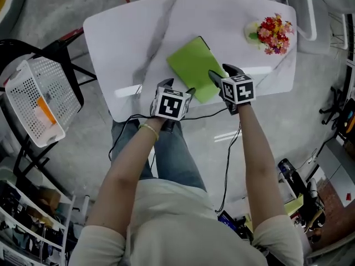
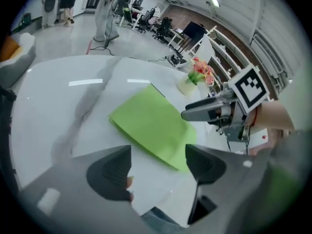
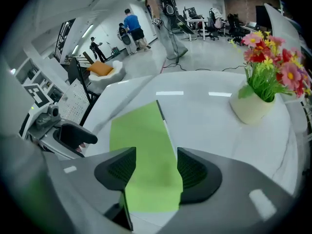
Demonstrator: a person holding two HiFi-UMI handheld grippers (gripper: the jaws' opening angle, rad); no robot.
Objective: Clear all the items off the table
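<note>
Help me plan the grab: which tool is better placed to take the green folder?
Right, probably. The right tool has open jaws lined up over the green folder; the left tool aims mostly at bare table beside the folder's corner.

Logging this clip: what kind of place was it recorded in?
Probably an open-plan office or lab: office chairs in the background, people standing on a polished floor, and a white table set in the open.

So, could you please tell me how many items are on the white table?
2. A green folder lies flat near the middle of the table's near edge; a pot of flowers stands at the far right corner. Nothing else shows on it.
</note>
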